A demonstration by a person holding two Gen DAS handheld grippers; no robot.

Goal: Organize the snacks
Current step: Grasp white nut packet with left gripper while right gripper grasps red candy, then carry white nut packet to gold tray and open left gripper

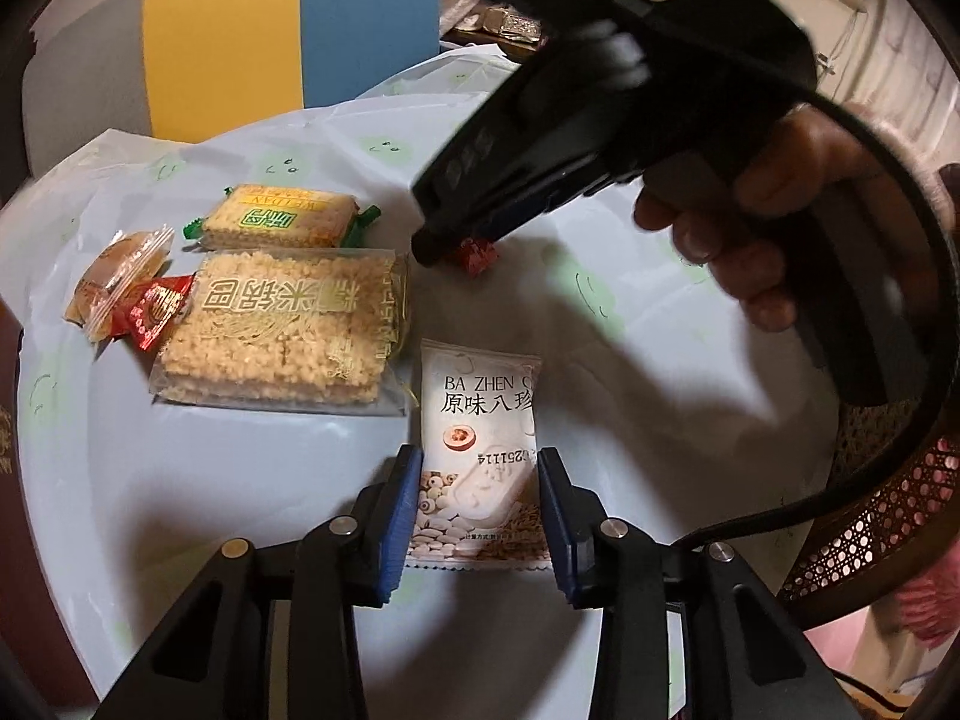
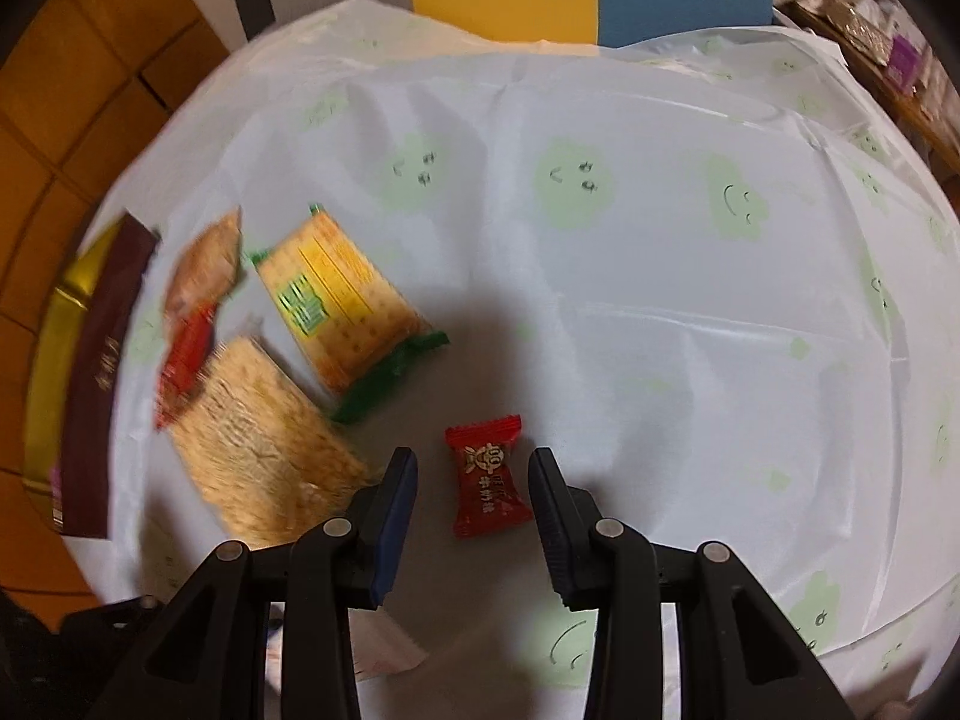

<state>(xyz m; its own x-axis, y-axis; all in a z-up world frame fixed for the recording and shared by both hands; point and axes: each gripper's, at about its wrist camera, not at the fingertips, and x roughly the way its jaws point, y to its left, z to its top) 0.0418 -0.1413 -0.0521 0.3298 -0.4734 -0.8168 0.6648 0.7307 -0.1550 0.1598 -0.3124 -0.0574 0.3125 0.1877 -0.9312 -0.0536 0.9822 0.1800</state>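
Note:
In the left wrist view my left gripper (image 1: 477, 468) is open, its fingers on either side of a white Ba Zhen cake packet (image 1: 480, 456) lying on the table. To its left lie a large rice-cracker pack (image 1: 282, 330), a green-ended biscuit pack (image 1: 282, 219), a small red packet (image 1: 157, 309) and a clear-wrapped pastry (image 1: 111, 285). My right gripper (image 1: 444, 252) hovers over a small red candy (image 1: 477, 255). In the right wrist view my right gripper (image 2: 474, 462) is open around that red candy (image 2: 487, 474), beside the rice-cracker pack (image 2: 264, 438) and biscuit pack (image 2: 348, 312).
The round table wears a white cloth (image 2: 660, 300) with green smiley prints. A maroon and gold box (image 2: 90, 372) sits at the left edge. Yellow and blue panels (image 1: 288, 30) stand behind. A woven chair (image 1: 870, 516) is at the right.

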